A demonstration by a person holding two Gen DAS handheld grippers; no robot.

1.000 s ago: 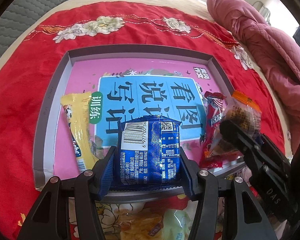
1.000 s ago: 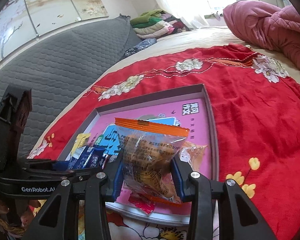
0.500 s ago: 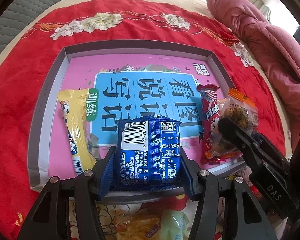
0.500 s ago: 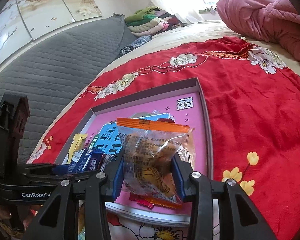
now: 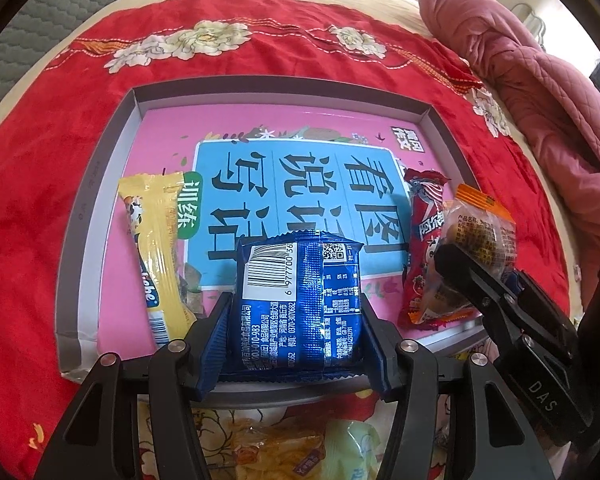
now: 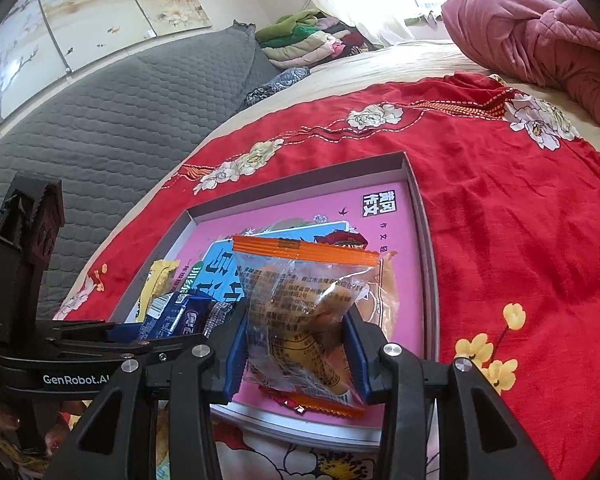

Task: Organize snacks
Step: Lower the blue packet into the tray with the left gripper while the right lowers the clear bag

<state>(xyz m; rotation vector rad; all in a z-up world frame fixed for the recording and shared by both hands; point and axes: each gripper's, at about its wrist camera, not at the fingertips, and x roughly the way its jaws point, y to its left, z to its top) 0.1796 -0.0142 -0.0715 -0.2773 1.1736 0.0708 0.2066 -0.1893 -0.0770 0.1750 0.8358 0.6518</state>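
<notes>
Two snack packets are in hand, one per claw, both held over the near edge of the grey tray [image 5: 100, 168] that lies on the red floral cloth [image 5: 40, 208] on the bed.

Left claw [image 5: 298, 322]: clamped on the blue packet [image 5: 300, 300] across its width, barcode side up. The packet is level above the tray's front wall, in line with the free space between the yellow stick packet [image 5: 156, 248] and the red packet [image 5: 424, 252] already lying in the tray.

Right claw [image 6: 296, 352]: clamped on the clear orange-edged packet [image 6: 304, 312] at its lower half, so the upper half projects forward over the tray's right side, close beside the red packet.

Judgement: side grips leave each packet's underside free, which suits laying them flat. The row of packets appears to be filled from left to right, with these two to complete it.

Further wrapped snacks [image 5: 284, 452] lie on the cloth below the left claw, outside the tray, not yet sorted.

Risk: the clear packet is soft and may sag or overlap its neighbour.
</notes>
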